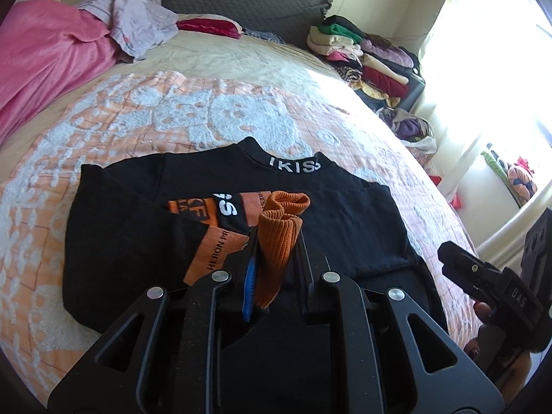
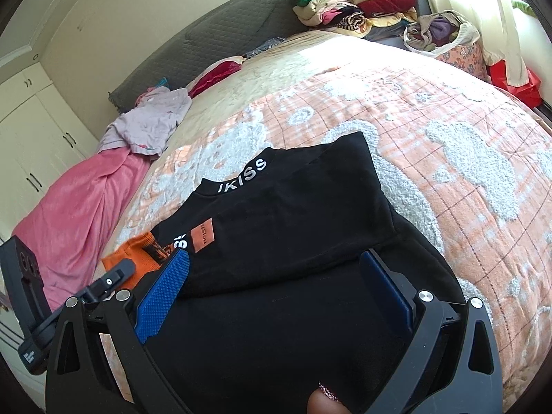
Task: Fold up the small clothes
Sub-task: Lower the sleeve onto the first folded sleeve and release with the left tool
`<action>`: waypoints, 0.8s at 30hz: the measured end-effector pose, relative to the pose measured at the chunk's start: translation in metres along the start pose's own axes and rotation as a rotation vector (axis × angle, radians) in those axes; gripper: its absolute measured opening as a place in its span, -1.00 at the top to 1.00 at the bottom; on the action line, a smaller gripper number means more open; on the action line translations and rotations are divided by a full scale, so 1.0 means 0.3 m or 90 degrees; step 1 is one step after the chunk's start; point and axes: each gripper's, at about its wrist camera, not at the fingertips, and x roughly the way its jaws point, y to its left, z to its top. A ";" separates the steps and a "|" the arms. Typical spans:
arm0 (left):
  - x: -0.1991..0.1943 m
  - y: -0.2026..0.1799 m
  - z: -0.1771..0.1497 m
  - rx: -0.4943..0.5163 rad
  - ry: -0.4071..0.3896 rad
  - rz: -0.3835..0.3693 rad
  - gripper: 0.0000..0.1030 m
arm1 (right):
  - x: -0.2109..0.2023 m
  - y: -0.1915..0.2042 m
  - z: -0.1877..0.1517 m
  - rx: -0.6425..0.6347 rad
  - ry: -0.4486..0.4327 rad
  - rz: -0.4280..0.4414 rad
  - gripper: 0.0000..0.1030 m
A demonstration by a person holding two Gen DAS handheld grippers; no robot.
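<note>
Fingertips of a person's hand [image 1: 483, 324] show at the lower right of the left wrist view, wrapped round the handle of the right gripper [image 2: 276, 276]. That gripper tilts downward with its tongs spread wide over black fabric, one blue, knurled pad [image 2: 165, 289] to the left of the cloth and the other to the right, neither pressing it. In the lower middle of its own view, the left gripper [image 1: 276, 241] also tilts down, jaws nearly together and pinching the ribbed orange cuff [image 1: 279, 234], which bunches upward in a soft roll. Past both, the black top [image 1: 241, 214] lies flat on the quilted peach bedspread [image 1: 172, 110], white lettering on its collar, orange printed panels on the chest. Farther back, at upper left, a pink blanket [image 1: 45, 62] slumps; folded clothes [image 1: 362, 55] stack at upper right.
</note>
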 end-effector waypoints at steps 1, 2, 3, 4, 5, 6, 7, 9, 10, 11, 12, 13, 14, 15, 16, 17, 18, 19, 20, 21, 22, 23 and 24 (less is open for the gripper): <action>0.002 0.000 -0.003 0.000 0.004 -0.002 0.68 | 0.001 0.000 -0.001 -0.001 0.001 0.000 -0.91; 0.002 0.002 -0.006 -0.003 0.006 -0.006 0.62 | 0.002 0.000 -0.003 -0.001 0.002 -0.001 -0.91; -0.001 0.001 -0.007 -0.005 0.007 -0.009 0.50 | 0.003 0.001 -0.005 -0.002 0.003 0.000 -0.91; -0.007 0.002 -0.008 -0.008 0.006 -0.015 0.37 | 0.008 0.004 -0.007 -0.003 0.006 0.000 -0.91; -0.012 -0.002 -0.007 -0.007 0.004 -0.018 0.34 | 0.013 0.006 -0.010 -0.003 0.009 -0.001 -0.91; -0.019 -0.005 -0.006 -0.002 0.001 -0.016 0.34 | 0.018 0.008 -0.011 -0.004 0.012 0.000 -0.91; -0.026 -0.006 -0.005 0.003 -0.002 -0.013 0.33 | 0.026 0.013 -0.013 -0.005 0.016 0.006 -0.91; -0.035 -0.001 -0.003 0.001 -0.006 -0.009 0.30 | 0.040 0.024 -0.020 -0.005 0.025 0.011 -0.91; -0.040 0.005 -0.002 -0.002 -0.008 -0.006 0.26 | 0.051 0.034 -0.026 -0.009 0.031 0.016 -0.91; -0.043 0.015 0.000 -0.004 -0.011 -0.001 0.23 | 0.061 0.044 -0.032 -0.013 0.038 0.022 -0.91; -0.046 0.027 0.003 -0.008 -0.013 0.009 0.19 | 0.077 0.061 -0.042 -0.022 0.052 0.030 -0.91; -0.047 0.042 0.004 -0.013 -0.013 0.016 0.15 | 0.092 0.075 -0.051 -0.030 0.064 0.035 -0.91; -0.048 0.058 0.005 -0.019 -0.011 0.021 0.12 | 0.110 0.092 -0.062 -0.041 0.078 0.041 -0.91; -0.050 0.073 0.008 -0.024 -0.010 0.025 0.06 | 0.129 0.110 -0.076 -0.050 0.094 0.046 -0.91; -0.055 0.090 0.007 -0.030 -0.011 0.031 -0.01 | 0.151 0.130 -0.093 -0.059 0.111 0.052 -0.91; -0.059 0.105 0.006 -0.034 -0.013 0.039 -0.06 | 0.170 0.148 -0.109 -0.066 0.124 0.062 -0.91; -0.064 0.118 0.006 -0.037 -0.014 0.046 -0.11 | 0.183 0.165 -0.124 -0.071 0.132 0.067 -0.91; -0.070 0.137 0.005 -0.043 -0.015 0.054 -0.16 | 0.202 0.184 -0.140 -0.078 0.142 0.068 -0.91; -0.075 0.153 0.004 -0.048 -0.016 0.057 -0.17 | 0.215 0.198 -0.151 -0.084 0.147 0.068 -0.91; -0.081 0.168 0.002 -0.052 -0.016 0.061 -0.18 | 0.229 0.209 -0.161 -0.088 0.150 0.069 -0.91; -0.086 0.181 0.000 -0.055 -0.017 0.065 -0.19 | 0.245 0.220 -0.171 -0.090 0.157 0.066 -0.91; -0.093 0.195 -0.004 -0.057 -0.017 0.069 -0.20 | 0.257 0.228 -0.178 -0.091 0.163 0.067 -0.91; -0.100 0.206 -0.006 -0.058 -0.017 0.073 -0.20 | 0.269 0.235 -0.185 -0.091 0.166 0.071 -0.91</action>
